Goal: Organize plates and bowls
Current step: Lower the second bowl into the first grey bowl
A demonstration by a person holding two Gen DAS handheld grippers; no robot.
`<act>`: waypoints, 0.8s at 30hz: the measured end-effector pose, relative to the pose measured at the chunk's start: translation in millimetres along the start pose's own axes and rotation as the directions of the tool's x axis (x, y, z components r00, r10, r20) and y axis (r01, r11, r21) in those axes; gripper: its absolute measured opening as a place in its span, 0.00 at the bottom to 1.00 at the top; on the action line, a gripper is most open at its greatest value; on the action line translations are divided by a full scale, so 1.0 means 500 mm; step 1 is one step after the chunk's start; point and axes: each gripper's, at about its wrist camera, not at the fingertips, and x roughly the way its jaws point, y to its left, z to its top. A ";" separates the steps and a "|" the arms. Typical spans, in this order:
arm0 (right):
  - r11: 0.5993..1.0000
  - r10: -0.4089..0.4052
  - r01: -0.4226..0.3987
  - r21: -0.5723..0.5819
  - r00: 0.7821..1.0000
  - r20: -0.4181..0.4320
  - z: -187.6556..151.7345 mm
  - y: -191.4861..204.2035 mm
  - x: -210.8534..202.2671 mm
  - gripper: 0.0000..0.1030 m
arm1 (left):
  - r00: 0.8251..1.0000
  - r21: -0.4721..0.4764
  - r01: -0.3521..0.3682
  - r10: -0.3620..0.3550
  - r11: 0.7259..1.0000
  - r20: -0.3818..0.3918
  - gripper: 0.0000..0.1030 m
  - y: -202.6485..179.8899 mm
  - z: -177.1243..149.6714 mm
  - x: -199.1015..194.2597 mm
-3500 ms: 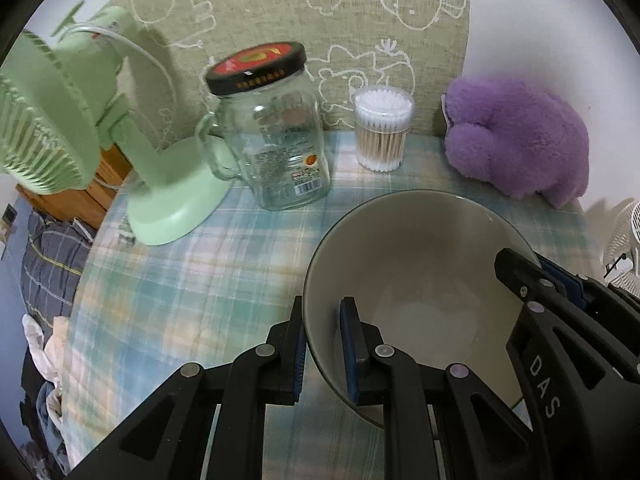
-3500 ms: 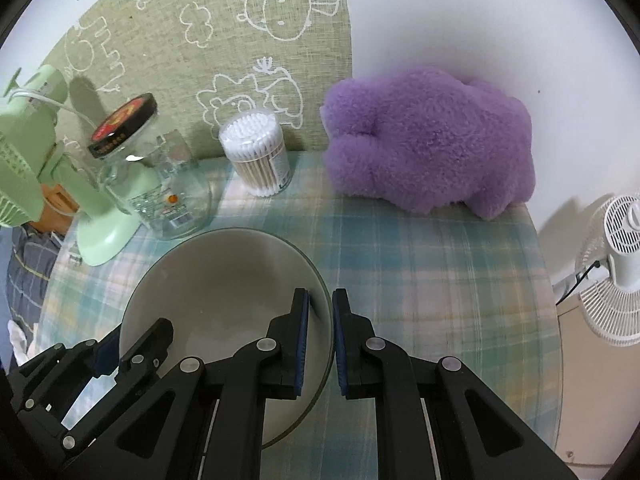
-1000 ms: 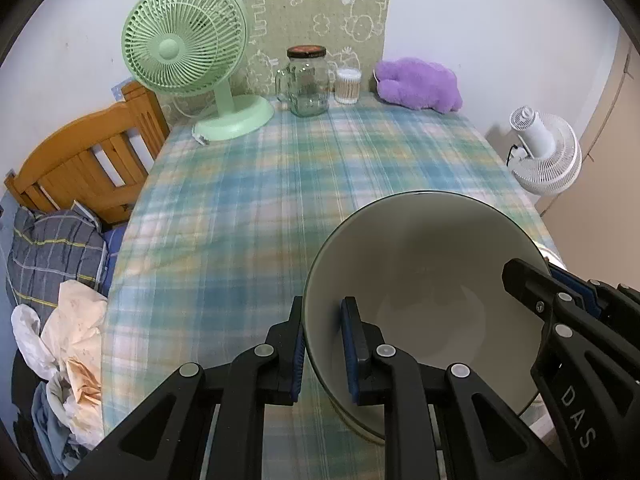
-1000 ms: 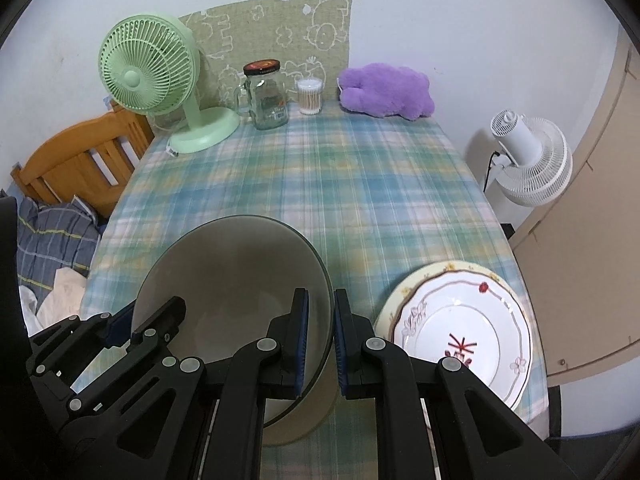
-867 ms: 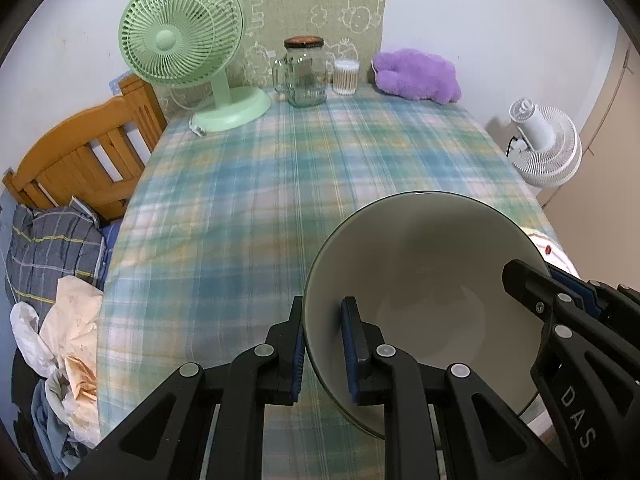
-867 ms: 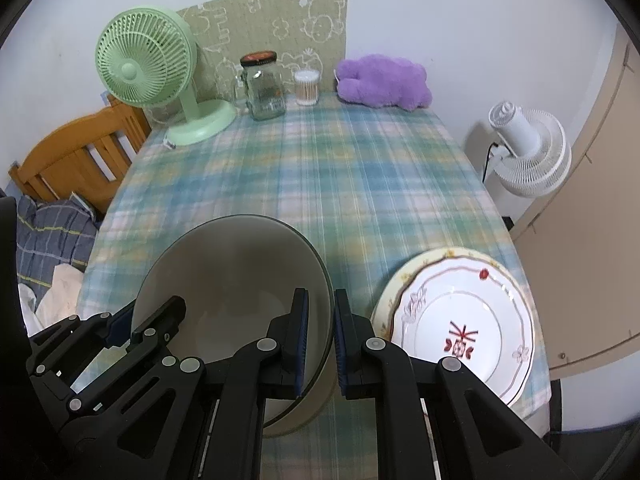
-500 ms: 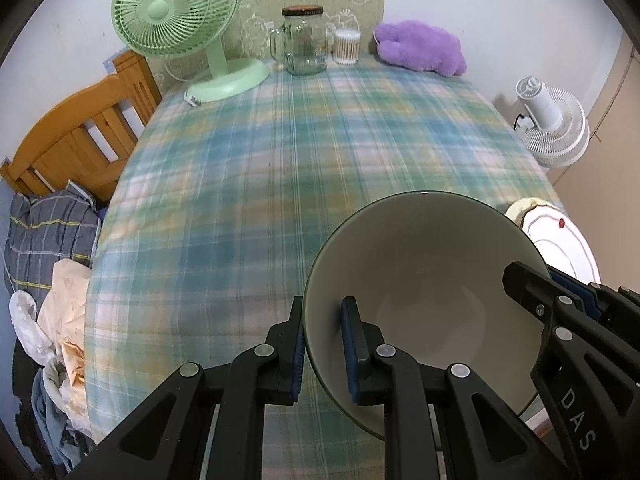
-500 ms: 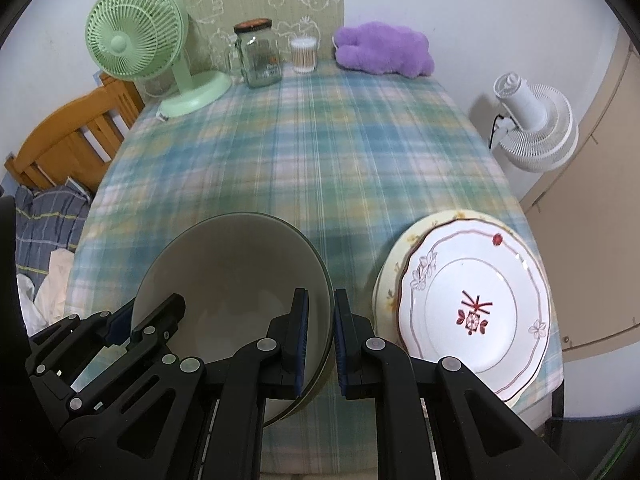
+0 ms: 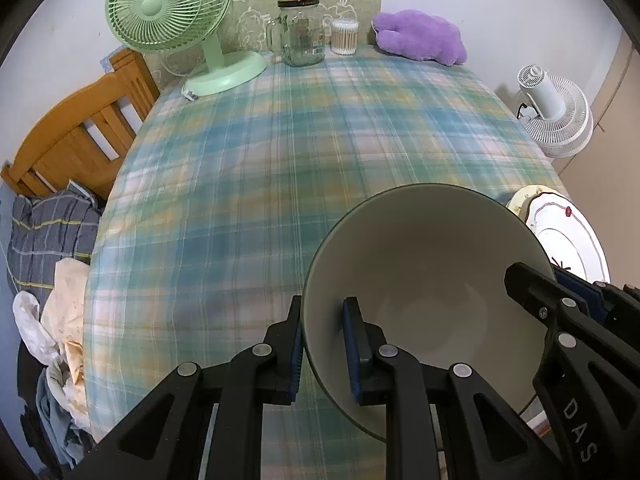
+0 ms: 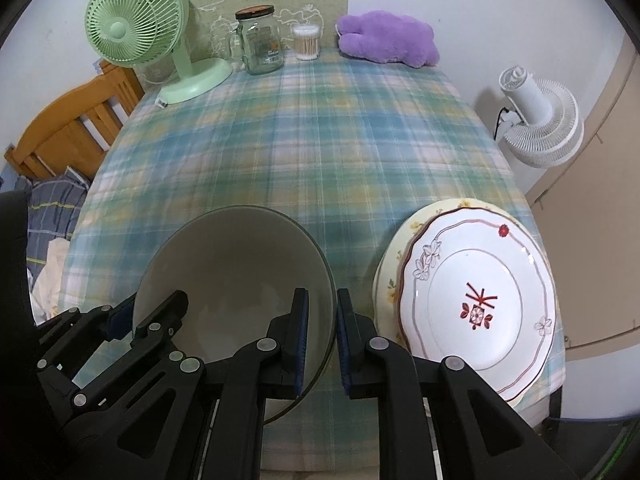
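Note:
A large grey bowl [image 9: 424, 264] hangs between both grippers over the near end of the plaid table [image 9: 280, 160]. My left gripper [image 9: 323, 308] is shut on the bowl's left rim, one pad inside and one outside. My right gripper [image 10: 322, 296] clamps the right rim of the bowl [image 10: 232, 264]; its jaws are opening slightly with the rim still between the pads. A white plate with a red flower mark [image 10: 476, 304] lies on a yellow-flowered plate [image 10: 390, 276] just right of the bowl, at the table's near right corner.
At the table's far end stand a green fan [image 9: 168, 4], a glass jar [image 9: 300, 32], a tub of cotton swabs [image 9: 344, 36] and a purple plush toy [image 9: 420, 36]. A white fan [image 10: 536, 120] stands on the floor to the right, a wooden frame [image 9: 76, 128] and bedding to the left.
Both grippers have sunk with the bowl and tipped further down. The stacked plates have come fully into view beside the bowl, and the far-end objects sit higher in the pictures.

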 end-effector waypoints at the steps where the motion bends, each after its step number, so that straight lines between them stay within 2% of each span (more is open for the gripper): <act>1: 1.000 0.004 -0.004 0.003 1.000 -0.002 0.000 -0.001 -0.001 0.17 | 1.000 -0.001 0.006 -0.006 1.000 -0.003 0.15 0.001 0.000 -0.001; 4: 1.000 0.005 -0.005 0.011 1.000 -0.007 -0.001 -0.003 -0.007 0.17 | 1.000 -0.008 0.028 -0.028 1.000 -0.003 0.19 0.007 -0.003 -0.012; 5: 1.000 0.003 -0.003 0.011 1.000 0.001 -0.002 -0.003 -0.014 0.17 | 0.999 -0.011 0.037 -0.037 0.999 0.003 0.27 0.011 -0.005 -0.019; 11: 1.000 0.012 -0.012 0.009 1.000 0.007 -0.005 -0.001 -0.033 0.18 | 0.998 -0.032 0.067 -0.067 0.997 -0.001 0.42 0.019 -0.006 -0.029; 12: 1.000 0.013 -0.013 0.008 1.000 0.005 -0.005 -0.001 -0.034 0.20 | 0.998 -0.032 0.069 -0.069 0.997 -0.006 0.44 0.019 -0.006 -0.028; 14: 1.000 0.017 -0.017 0.015 1.000 -0.001 -0.005 -0.006 -0.035 0.34 | 0.997 -0.034 0.079 -0.080 0.996 -0.014 0.53 0.017 -0.007 -0.025; 15: 1.000 0.018 -0.018 0.018 1.000 -0.001 -0.005 -0.007 -0.036 0.45 | 0.996 -0.033 0.088 -0.089 0.996 -0.014 0.55 0.015 -0.008 -0.025; 16: 1.000 0.021 -0.021 0.022 1.000 0.003 -0.006 -0.010 -0.039 0.52 | 0.996 -0.032 0.090 -0.091 0.995 -0.015 0.58 0.013 -0.008 -0.023; 20: 0.999 0.017 -0.017 0.030 1.000 0.012 -0.004 -0.019 -0.040 0.57 | 0.993 -0.019 0.113 -0.114 0.993 -0.021 0.68 0.001 -0.005 -0.014; 24: 0.997 0.061 -0.060 0.052 0.998 -0.008 -0.003 -0.032 -0.020 0.61 | 0.991 -0.012 0.128 -0.128 0.992 -0.029 0.74 -0.008 -0.002 -0.002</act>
